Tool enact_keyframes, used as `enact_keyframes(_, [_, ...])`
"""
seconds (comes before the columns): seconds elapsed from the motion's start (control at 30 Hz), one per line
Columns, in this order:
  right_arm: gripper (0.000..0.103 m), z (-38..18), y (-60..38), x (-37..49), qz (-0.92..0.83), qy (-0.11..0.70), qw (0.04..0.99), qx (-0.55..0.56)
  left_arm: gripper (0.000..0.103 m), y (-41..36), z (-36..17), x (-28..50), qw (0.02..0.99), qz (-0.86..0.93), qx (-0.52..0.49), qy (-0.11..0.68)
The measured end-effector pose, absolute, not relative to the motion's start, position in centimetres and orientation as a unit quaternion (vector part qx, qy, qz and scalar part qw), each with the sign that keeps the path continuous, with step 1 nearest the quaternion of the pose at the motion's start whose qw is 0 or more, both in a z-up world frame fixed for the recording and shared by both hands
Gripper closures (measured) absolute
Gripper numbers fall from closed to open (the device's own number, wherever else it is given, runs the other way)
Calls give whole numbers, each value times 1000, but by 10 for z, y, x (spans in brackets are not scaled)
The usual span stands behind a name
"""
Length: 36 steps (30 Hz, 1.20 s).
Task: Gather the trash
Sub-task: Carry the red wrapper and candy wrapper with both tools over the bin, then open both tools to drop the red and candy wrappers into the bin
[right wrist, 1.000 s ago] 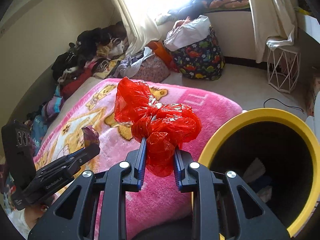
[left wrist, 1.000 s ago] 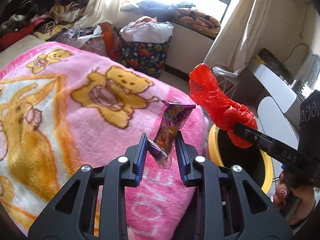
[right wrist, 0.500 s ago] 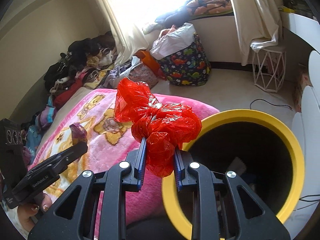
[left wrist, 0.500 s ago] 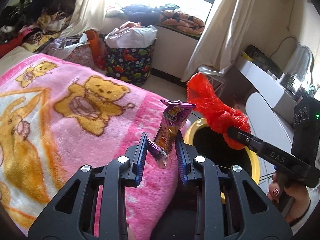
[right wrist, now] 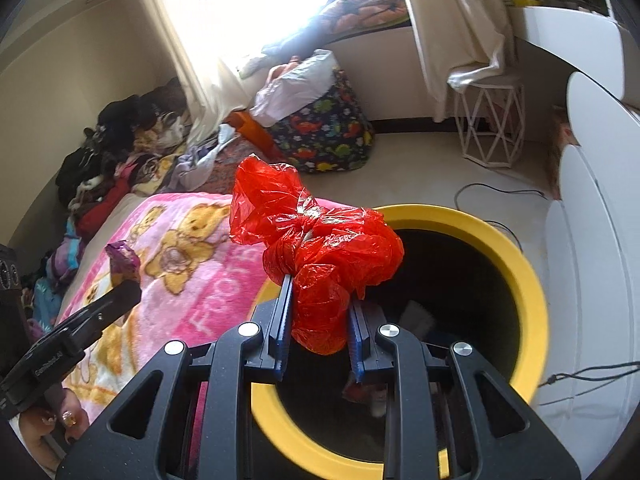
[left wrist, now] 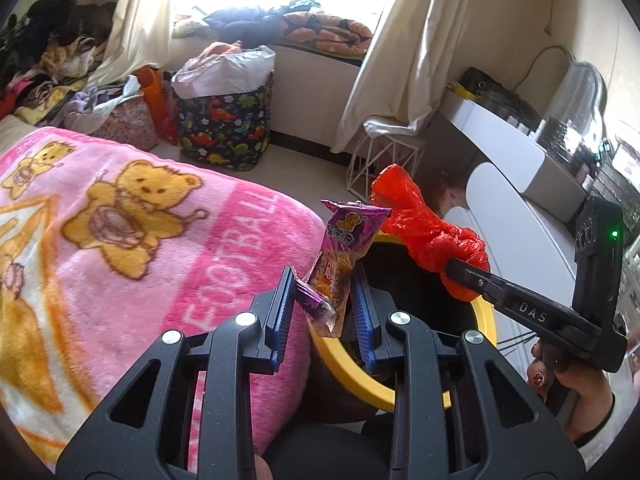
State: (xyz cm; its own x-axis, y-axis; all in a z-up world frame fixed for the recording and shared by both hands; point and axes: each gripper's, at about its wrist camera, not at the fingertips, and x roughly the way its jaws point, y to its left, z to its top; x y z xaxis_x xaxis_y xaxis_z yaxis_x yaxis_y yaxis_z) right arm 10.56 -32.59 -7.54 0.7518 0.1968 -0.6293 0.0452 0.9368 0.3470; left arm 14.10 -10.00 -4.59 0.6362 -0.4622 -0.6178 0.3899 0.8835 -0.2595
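Note:
My left gripper point(left wrist: 324, 300) is shut on a purple and orange snack wrapper point(left wrist: 340, 252), which stands up between the blue pads at the near rim of the yellow-rimmed bin point(left wrist: 344, 364). My right gripper point(right wrist: 318, 312) is shut on a crumpled red plastic bag point(right wrist: 320, 248), held over the bin's point(right wrist: 524, 276) dark opening. In the left wrist view the red bag point(left wrist: 424, 236) and right gripper point(left wrist: 460, 270) hang above the bin from the right. In the right wrist view the wrapper point(right wrist: 122, 260) shows at the left over the blanket. A little trash lies inside the bin.
A pink bear-print blanket point(left wrist: 120, 240) covers the bed to the left of the bin. A dinosaur-print bag point(left wrist: 224, 128), a white wire stool point(right wrist: 490, 128) and clothes piles point(right wrist: 116, 160) stand toward the window. White furniture point(right wrist: 592, 240) borders the bin on the right.
Both grippers have travelled from above the blanket toward the bin, still holding their loads. The bin's mouth now lies under the right gripper and at the left gripper's tips.

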Motion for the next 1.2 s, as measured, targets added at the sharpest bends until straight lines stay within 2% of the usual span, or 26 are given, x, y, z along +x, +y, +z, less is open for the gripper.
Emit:
enact_keyframes(0.57, [77, -100, -375, 86, -20, 372, 907, 198, 81, -160, -64, 148, 884, -266, -24, 384])
enact_keyframes(0.63, [74, -101, -378, 86, -20, 376, 905, 200, 81, -166, -67, 151, 882, -267, -21, 388])
enact_keyframes(0.8, [58, -103, -383, 84, -19, 379, 904, 199, 81, -181, -72, 159, 877, -270, -11, 397])
enact_keyframes(1.0, [45, -103, -390, 78, -24, 377, 904, 200, 61, -197, -76, 164, 873, -273, 3, 404])
enact_keyframes(1.13, [37, -99, -395, 69, -29, 370, 907, 199, 44, -201, -78, 163, 873, -270, 5, 405])
enact_keyframes(1.2, [33, -98, -398, 65, -32, 366, 909, 197, 40, -201, -78, 162, 874, -268, 6, 406])
